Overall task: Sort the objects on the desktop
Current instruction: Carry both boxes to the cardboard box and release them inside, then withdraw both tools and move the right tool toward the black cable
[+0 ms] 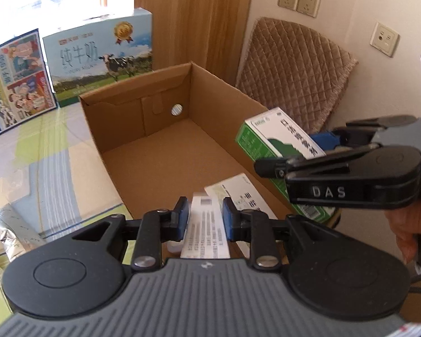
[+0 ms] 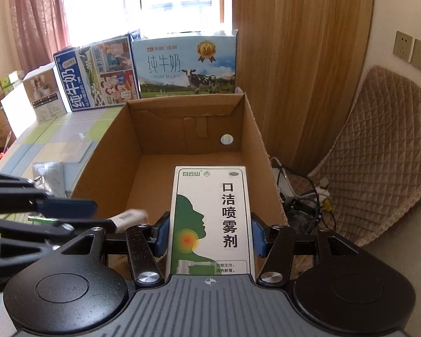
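My right tool (image 2: 210,234) is showing matt black plastic, blue rubbery pads (image 2: 162,234) and shiny metal screws (image 2: 148,276) — it's pinching a smooth, glossy printed spray box (image 2: 210,216). The cardboard box (image 2: 112,151) is looking rough, matt brown; the milk carton (image 2: 186,67) — glossy.

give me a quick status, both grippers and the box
Left gripper shut on narrow white box. Right gripper shut on green-and-white spray box. Both over open cardboard box; nothing blocking.
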{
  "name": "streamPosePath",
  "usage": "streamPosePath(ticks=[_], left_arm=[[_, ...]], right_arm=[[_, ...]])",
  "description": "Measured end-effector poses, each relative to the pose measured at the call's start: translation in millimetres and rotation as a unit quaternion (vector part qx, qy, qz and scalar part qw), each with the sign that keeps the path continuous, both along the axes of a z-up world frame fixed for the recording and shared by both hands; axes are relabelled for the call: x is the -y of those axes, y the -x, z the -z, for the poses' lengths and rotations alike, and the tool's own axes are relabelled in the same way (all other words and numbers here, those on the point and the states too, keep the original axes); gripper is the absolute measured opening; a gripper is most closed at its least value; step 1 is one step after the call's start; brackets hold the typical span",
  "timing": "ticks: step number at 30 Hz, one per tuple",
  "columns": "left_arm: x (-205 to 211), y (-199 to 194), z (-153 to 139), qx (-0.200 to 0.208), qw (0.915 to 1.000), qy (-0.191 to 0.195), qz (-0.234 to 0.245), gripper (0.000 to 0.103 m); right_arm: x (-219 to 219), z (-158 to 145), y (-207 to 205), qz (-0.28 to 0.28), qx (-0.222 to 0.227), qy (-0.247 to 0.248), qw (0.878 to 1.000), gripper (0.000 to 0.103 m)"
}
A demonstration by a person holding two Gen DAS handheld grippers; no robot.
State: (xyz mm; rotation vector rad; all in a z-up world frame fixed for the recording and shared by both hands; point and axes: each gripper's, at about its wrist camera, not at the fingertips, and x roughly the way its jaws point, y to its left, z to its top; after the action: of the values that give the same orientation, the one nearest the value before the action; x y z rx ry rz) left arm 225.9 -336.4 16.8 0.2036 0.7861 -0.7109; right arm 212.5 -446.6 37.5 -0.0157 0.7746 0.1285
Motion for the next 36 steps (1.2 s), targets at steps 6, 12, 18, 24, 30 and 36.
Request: streamPosePath(ticks=[6,12,18,24,30,36], left_arm=[[-19,6,-13,0.021,0.9997,0.008,-0.010,0.023],[-37,11,-19,0.026,0.9995,0.005,-0.019,0.025],[-55,17,-16,0.019,0.9992,0.009,-0.034,0.028],[-80,28,-14,0.015,0.9984,0.011,-0.053,0.033],[-111,44,-14,0.013,0.9970,0.007,-0.076,0.046],[-146,66,-12,0.010,0.9946,-0.002,-0.103,0.061]], right_arm=[[-3,2,0,-0.004,-0.003,0.000,1.000,0.053],[-11,4,1,-0.011,-0.010,-0.008,1.000,0.053],[-13,-5,6,-0.013,0.011,-0.018,1.000,0.065],[-14,-18,22,-0.008,0.020,-0.022,1.000,0.067],[-27,-27,50,-0.009,0.026,-0.034,0.999,0.073],[-49,-36,80,-0.024,0.027,-0.044,0.998,0.079]])
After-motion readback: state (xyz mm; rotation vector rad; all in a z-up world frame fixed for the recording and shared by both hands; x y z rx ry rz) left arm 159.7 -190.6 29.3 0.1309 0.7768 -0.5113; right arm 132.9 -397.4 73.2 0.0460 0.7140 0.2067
